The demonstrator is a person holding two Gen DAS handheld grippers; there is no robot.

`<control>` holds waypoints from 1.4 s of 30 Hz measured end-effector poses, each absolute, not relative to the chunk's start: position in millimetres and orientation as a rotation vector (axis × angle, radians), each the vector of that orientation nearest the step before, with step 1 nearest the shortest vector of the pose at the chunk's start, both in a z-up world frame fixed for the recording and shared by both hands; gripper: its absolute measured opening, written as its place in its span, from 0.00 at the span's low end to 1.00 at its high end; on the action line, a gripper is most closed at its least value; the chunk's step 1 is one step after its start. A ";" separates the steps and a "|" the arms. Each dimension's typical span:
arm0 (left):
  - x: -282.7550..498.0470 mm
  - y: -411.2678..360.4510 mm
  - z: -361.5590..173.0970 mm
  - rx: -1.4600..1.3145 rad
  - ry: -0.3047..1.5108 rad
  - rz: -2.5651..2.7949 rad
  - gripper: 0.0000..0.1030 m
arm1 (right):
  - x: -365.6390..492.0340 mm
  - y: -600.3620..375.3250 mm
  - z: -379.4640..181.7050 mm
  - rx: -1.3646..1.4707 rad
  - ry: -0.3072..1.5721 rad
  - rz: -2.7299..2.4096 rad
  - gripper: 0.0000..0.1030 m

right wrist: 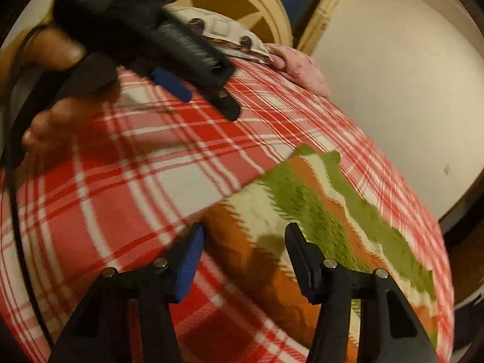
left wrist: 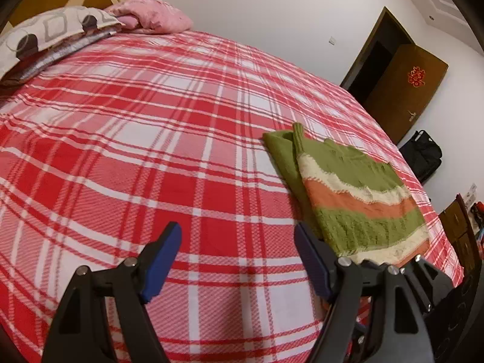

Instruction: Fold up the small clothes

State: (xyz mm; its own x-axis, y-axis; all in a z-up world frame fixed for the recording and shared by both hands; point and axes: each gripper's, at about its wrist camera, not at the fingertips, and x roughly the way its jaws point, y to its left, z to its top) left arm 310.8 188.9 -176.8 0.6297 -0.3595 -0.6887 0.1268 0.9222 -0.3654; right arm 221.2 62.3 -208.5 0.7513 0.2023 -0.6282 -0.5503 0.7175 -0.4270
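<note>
Red-and-white plaid bedspread point(left wrist: 151, 139) fills both views, a bed made flat with plenty of bare cloth to work on. Closest in, the right tool point(right wrist: 243, 260) sits low over the near end of the striped knit garment point(right wrist: 317, 220), green, cream and orange bands. Its jaws stand partly apart and straddle the orange hem corner; the picture is blurred, and I can't tell that the pads press on the fabric, so I'd call it unclamped for now.

Over to the left tool point(left wrist: 239, 257): jaws wide apart, nothing between them, only plaid below. From its camera the garment point(left wrist: 357, 199) lies off to the right, its near hem just beside the right-hand finger. In the right-wrist view that same left tool point(right wrist: 181, 87) hovers above bare bedspread, a hand point(right wrist: 57, 96) wrapped around its grip, well clear of the knit.

So the relation that matters: the garment already looks folded lengthwise, its long axis running away from both tools toward the far edge of the bed. The right hand is clearly nearer. My read is that the near hem gets lifted and carried up toward the far end, and the left must come across to the other hem corner first.

Further off, patterned bedding point(left wrist: 51, 30) and a pink pillow point(left wrist: 154, 15) sit at the headboard. Beyond, a brown door point(left wrist: 405, 90) and a black bag point(left wrist: 423, 154). Nothing blocks the fold path.
</note>
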 end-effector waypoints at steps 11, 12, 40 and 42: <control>367.3 154.0 -182.6 -0.319 0.905 -0.454 0.77 | 229.1 51.1 -207.9 -0.575 0.614 0.455 0.34; 376.7 146.5 -182.9 -0.306 0.906 -0.466 0.77 | 228.0 49.7 -208.4 -0.562 0.621 0.455 0.34; 437.0 125.7 -173.9 -0.490 0.913 -0.564 0.10 | 249.4 -19.5 -187.0 -0.312 0.681 0.466 0.13; 436.2 122.7 -170.1 -0.504 0.905 -0.572 0.10 | 252.9 -31.1 -184.9 -0.254 0.695 0.463 0.12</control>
State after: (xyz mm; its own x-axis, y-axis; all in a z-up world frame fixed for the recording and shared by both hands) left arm 436.2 122.7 -170.1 0.4908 -0.6503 -0.5799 0.2448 0.7417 -0.6245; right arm 252.9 -31.1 -184.9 0.6728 0.3240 -0.6651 -0.4893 0.8692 -0.0716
